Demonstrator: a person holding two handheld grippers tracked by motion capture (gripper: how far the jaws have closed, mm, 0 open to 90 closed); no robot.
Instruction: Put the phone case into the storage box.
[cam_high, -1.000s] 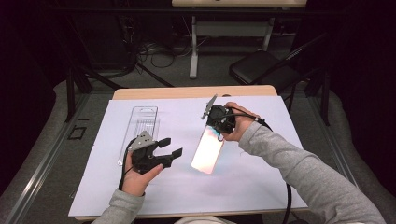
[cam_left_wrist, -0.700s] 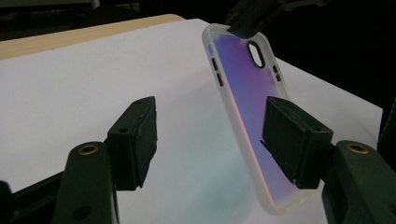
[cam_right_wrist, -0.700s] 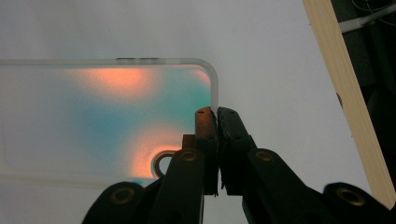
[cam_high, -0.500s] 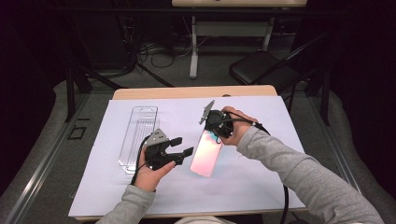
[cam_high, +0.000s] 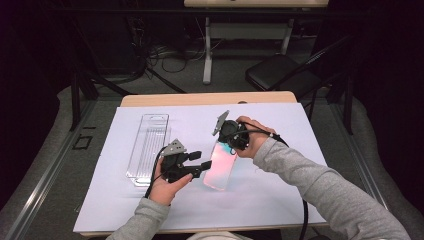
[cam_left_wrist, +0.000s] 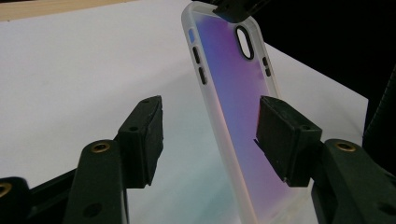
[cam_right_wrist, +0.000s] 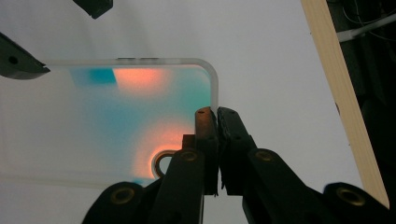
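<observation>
Right tool (cam_high: 226, 142) pinches phone case (cam_high: 220, 167) top edge, tilted; left tool (cam_high: 204, 160) at 9 o'clock, jaws spread, just closing around case.

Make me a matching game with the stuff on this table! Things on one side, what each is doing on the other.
Things:
1. phone case
2. clear box
3. left gripper
4. right gripper

States:
A. lies flat on the white sheet, left of both hands
B. jaws apart, either side of the case's lower part
C. held tilted up by its top end
D. jaws shut on the case's rim

Pairs: 1-C, 2-A, 3-B, 4-D
</observation>
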